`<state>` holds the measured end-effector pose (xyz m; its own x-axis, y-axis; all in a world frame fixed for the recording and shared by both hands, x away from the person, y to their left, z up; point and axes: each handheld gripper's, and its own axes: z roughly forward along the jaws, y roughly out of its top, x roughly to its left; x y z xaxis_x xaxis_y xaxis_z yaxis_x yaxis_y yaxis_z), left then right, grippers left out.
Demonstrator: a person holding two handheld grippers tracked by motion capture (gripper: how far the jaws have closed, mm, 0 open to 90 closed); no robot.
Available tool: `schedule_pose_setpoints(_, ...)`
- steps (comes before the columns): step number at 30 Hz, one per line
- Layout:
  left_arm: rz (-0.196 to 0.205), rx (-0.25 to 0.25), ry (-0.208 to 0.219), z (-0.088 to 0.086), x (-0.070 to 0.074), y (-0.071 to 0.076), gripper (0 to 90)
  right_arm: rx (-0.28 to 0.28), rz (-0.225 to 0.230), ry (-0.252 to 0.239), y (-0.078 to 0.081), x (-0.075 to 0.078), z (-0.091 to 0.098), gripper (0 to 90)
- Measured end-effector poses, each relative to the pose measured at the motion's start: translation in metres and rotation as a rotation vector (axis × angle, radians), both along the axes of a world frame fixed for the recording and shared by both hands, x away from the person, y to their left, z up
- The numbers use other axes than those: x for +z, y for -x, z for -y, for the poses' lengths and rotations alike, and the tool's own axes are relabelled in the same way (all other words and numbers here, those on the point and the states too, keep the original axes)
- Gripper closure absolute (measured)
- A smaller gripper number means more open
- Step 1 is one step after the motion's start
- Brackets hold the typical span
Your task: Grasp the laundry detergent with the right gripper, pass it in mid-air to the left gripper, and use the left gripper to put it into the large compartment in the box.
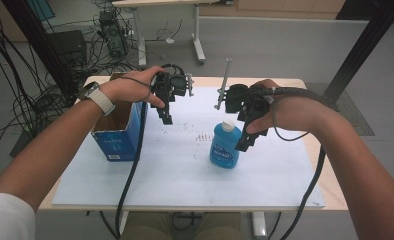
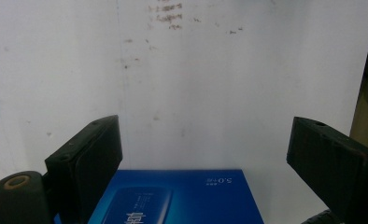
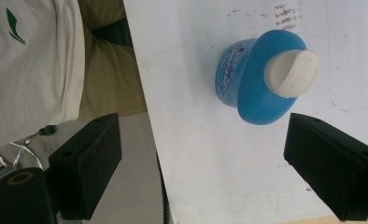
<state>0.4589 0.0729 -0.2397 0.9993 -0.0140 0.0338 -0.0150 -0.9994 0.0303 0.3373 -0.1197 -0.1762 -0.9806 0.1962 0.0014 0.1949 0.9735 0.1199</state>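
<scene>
A blue bottle (image 1: pixel 225 146) with a white cap stands upright near the middle of the white board (image 1: pixel 185 170); the right gripper view looks down on the same bottle (image 3: pixel 252 79). My right gripper (image 1: pixel 247 140) hangs just right of the bottle, above it, jaws wide apart with nothing between them (image 3: pixel 203 163). An open blue cardboard box (image 1: pixel 119 127) stands at the board's left edge; its blue side (image 2: pixel 182 196) lies below my left gripper's jaws. My left gripper (image 1: pixel 166 116) hovers right of the box, open and empty (image 2: pixel 205 158).
The board lies on a wooden table (image 1: pixel 330 185). A thin metal stand (image 1: pixel 223 82) rises at the back behind my right hand. Cables trail from both grippers over the front edge. Floor clutter and cables (image 1: pixel 100 35) lie beyond the table at the back left.
</scene>
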Motion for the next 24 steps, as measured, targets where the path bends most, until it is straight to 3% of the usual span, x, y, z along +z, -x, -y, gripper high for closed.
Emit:
schedule_pose_setpoints(16, 0.002, 0.003, 0.009, -0.0007, 0.0001, 0.001, 10.6, -0.024, 0.022, -0.008, -0.0026, -0.001, 0.0052, 10.3)
schedule_pose_setpoints(24, 0.003, 0.005, 0.014, -0.0009, -0.001, 0.0005, 10.1, -0.064, 0.023, -0.009, -0.0039, -0.0037, 0.0098, 9.1)
